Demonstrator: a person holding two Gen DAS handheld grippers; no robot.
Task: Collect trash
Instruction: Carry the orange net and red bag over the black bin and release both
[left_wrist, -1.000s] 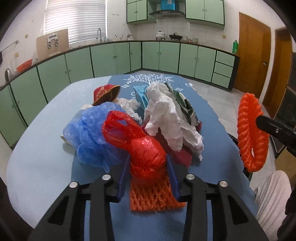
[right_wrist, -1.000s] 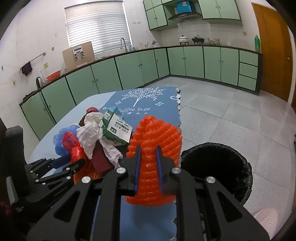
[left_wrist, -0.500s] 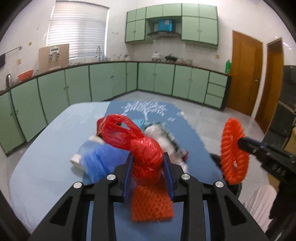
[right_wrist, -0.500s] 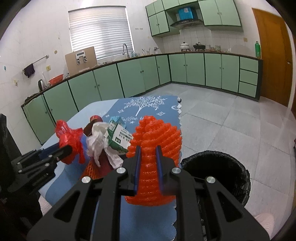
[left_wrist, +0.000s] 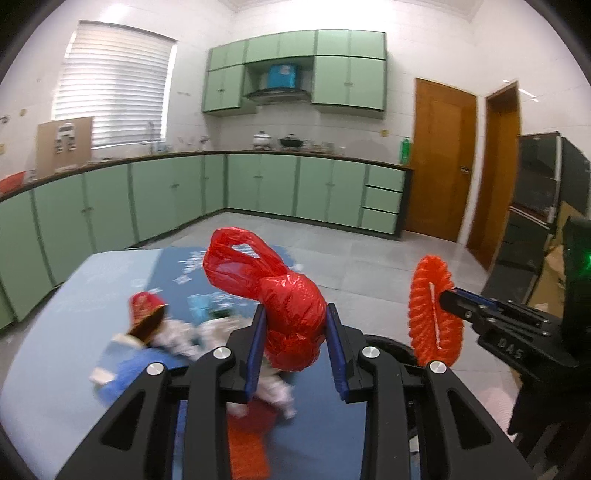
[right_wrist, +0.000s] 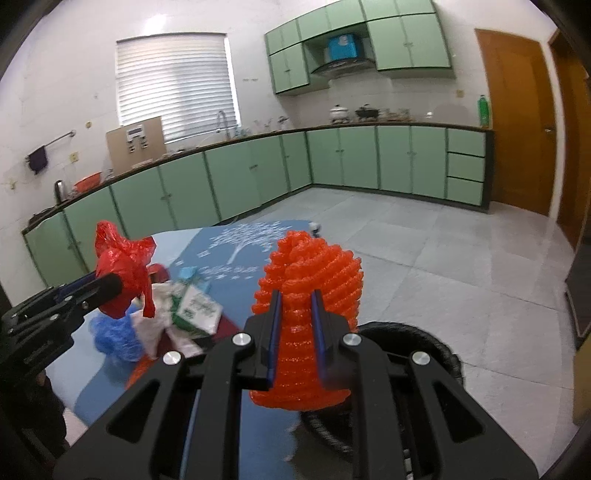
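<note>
Looking through the left wrist view first: my left tongs (left_wrist: 293, 341) are squeezing the red plastic bag (left_wrist: 284, 295), which is hanging clear above the desk (left_wrist: 55, 332) and the leftover pile (left_wrist: 177, 339).

Switching to the right wrist view, my right tongs (right_wrist: 297, 336) are nearly shut, pinching the orange foam net (right_wrist: 308, 314) just over the black bin (right_wrist: 436, 347). I'm thinking the trick is keeping both grips tight, getting each piece fully over the bin mouth, then letting go one at a time so nothing is snagging on the rim.
</note>
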